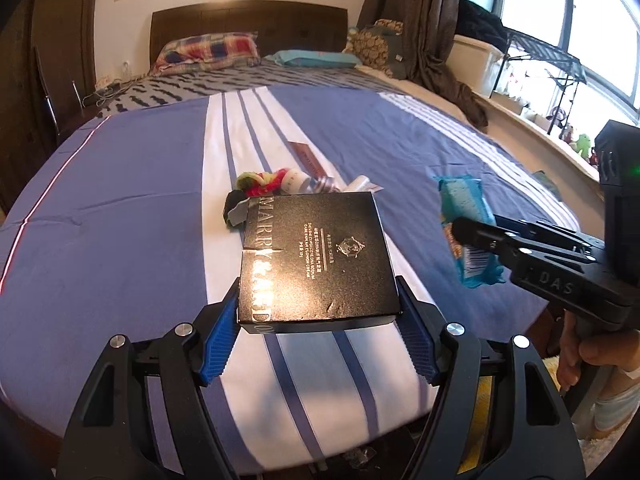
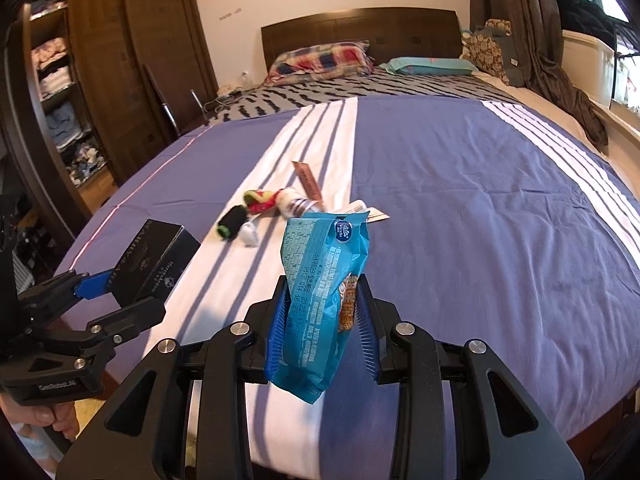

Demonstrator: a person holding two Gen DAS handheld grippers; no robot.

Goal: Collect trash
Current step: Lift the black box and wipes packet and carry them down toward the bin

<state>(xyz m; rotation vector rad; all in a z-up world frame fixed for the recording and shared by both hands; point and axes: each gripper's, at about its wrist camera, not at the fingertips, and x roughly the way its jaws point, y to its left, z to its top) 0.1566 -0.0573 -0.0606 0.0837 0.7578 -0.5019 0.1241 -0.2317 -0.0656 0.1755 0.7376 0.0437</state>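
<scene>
A flat black box with silver lettering hangs above the bed, and my left gripper is shut on its near end, blue pads against both sides. From the right wrist view the same box and left gripper sit at the lower left. My right gripper is shut on a blue snack wrapper, which stands up between the pads. In the left wrist view that wrapper and the right gripper are at the right. Both grippers hover over the foot of the bed.
On the bedspread lie a red-green yarn bundle, a black spool, a small white bottle and a brown strip packet. Pillows are at the headboard, a wardrobe on the left, and a window rack on the right.
</scene>
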